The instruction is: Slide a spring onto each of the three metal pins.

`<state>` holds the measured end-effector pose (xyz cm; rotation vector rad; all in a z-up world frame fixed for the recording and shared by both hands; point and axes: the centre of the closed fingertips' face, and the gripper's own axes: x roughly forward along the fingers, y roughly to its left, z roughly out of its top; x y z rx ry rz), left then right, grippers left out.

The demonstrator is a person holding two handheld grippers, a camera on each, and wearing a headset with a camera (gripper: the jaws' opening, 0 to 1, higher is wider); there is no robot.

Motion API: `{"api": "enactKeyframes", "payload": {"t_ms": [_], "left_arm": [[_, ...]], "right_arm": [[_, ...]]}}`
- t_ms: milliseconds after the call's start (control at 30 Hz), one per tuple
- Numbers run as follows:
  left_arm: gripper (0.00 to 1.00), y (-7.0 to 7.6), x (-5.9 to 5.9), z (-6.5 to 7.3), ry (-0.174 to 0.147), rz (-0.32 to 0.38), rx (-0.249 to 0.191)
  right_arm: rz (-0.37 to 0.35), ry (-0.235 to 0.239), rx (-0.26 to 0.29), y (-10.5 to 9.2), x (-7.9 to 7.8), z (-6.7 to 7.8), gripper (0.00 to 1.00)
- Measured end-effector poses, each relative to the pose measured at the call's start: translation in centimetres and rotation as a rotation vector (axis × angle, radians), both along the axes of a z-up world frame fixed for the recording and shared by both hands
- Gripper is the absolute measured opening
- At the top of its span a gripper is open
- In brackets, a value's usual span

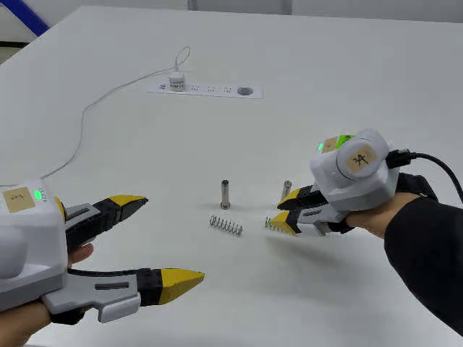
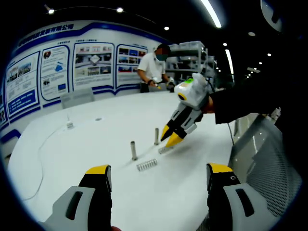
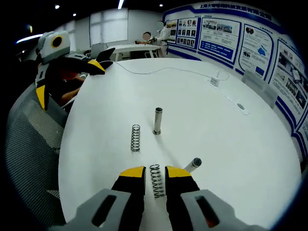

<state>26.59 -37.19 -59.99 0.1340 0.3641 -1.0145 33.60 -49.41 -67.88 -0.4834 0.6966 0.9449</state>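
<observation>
Holds the left tool (image 1: 170,238) wide apart above the surface's near left edge. Leaves one spring (image 1: 226,225) loose mid-surface, beside a bare upright pin (image 1: 225,194). Straddles a second spring (image 3: 157,185) with the right tool (image 3: 155,172), slightly apart, next to another bare pin (image 1: 286,190). Has apparently threaded none so far.

Smooth matt white table (image 1: 325,58), dull grey metal pin (image 1: 225,194), bright wire spring (image 1: 226,225)

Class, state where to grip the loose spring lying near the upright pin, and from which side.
Grip the spring at its middle coils from above, jaws either side: it lies flat on the table, and both ends are left open for the pin.
</observation>
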Motion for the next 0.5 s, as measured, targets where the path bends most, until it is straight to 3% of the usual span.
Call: {"api": "enactKeyframes", "payload": {"t_ms": [267,500], "left_arm": [[0.83,0.2,0.1,-0.1,0.003,0.009,-0.001],[0.83,0.2,0.1,-0.1,0.004,0.011,-0.001]], "right_arm": [[0.055,0.046,-0.083,0.6,0.3,-1.6,0.16],[0.082,0.072,-0.116,0.8,0.2,-2.4,0.15]]}}
